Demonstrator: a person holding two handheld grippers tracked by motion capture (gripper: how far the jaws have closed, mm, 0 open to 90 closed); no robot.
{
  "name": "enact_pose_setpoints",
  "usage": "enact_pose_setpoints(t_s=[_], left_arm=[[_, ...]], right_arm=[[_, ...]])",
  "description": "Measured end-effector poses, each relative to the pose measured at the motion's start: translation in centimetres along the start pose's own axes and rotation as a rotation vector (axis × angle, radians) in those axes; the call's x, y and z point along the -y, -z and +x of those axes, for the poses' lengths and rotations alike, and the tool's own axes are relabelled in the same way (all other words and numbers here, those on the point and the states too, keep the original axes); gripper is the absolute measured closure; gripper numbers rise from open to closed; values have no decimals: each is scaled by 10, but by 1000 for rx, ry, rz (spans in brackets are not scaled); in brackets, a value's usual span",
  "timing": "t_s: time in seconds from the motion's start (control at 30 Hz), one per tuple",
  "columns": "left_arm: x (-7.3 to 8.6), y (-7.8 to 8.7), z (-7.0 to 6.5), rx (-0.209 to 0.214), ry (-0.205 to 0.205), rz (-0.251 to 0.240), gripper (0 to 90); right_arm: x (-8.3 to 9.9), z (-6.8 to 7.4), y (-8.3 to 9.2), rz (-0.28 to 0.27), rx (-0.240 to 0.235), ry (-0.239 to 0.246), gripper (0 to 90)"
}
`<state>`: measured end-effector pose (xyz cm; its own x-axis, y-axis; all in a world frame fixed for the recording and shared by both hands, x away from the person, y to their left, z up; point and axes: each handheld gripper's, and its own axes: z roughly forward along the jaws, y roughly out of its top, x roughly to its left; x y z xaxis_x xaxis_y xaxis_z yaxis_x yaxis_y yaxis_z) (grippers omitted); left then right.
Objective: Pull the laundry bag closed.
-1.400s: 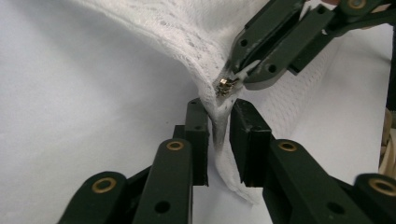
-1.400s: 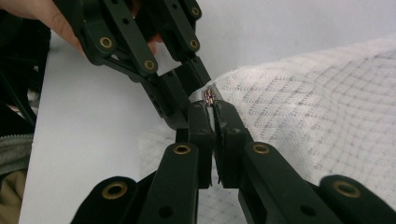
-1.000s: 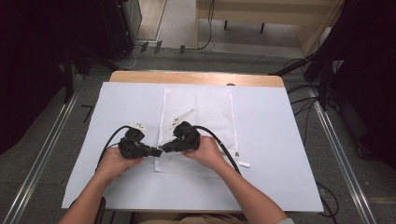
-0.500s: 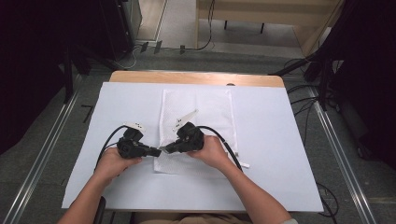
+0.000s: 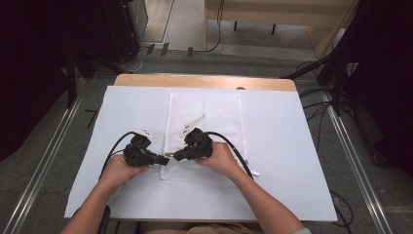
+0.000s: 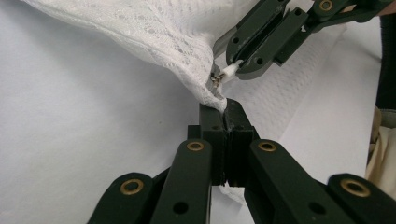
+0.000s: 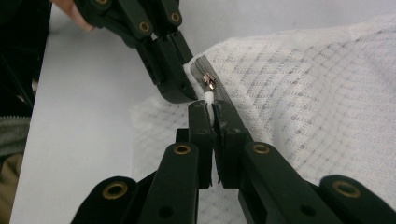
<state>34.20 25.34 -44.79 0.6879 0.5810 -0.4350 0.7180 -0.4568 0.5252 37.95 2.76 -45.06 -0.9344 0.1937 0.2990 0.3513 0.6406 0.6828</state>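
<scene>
A white mesh zipper bag (image 5: pixel 204 131) lies flat near the middle of the white-covered table (image 5: pixel 292 146). Its near left corner, at about 7 o'clock of the bag, is lifted off the cover. The left gripper (image 5: pixel 164 159) has its jaws together, clamped on this corner of the mesh (image 6: pixel 219 103). The right gripper (image 5: pixel 174 157) meets it from 3 o'clock; its jaws are closed on the small white zipper pull tab (image 7: pixel 208 99), just behind the metal slider (image 7: pixel 208 83) on the grey zipper tape (image 7: pixel 198 71). The two gripper tips are almost touching. The person's left hand (image 5: pixel 117 171) and right hand (image 5: pixel 224 160) hold the grippers from 6 o'clock.
</scene>
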Motion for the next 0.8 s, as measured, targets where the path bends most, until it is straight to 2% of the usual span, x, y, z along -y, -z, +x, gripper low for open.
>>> enact_pose_setpoints(t_s=[0.17,0.37,0.47,0.67,0.7,0.8], left_arm=[[0,1,2,-8,-1,4,900],[0,0,0,-6,-12,6,900],[1,0,1,-5,-9,7,900],[1,0,1,-14,-8,12,900],[1,1,1,-27,-5,8,900],[0,4,2,-31,-5,-7,900]], right_arm=[[0,-1,-9,-1,6,-17,879],[-2,-1,-15,-18,3,-21,853],[-2,0,-15,-16,4,-16,868],[-2,0,-13,23,20,14,889],[-2,0,-13,23,20,14,889],[-1,0,-9,29,37,13,889]])
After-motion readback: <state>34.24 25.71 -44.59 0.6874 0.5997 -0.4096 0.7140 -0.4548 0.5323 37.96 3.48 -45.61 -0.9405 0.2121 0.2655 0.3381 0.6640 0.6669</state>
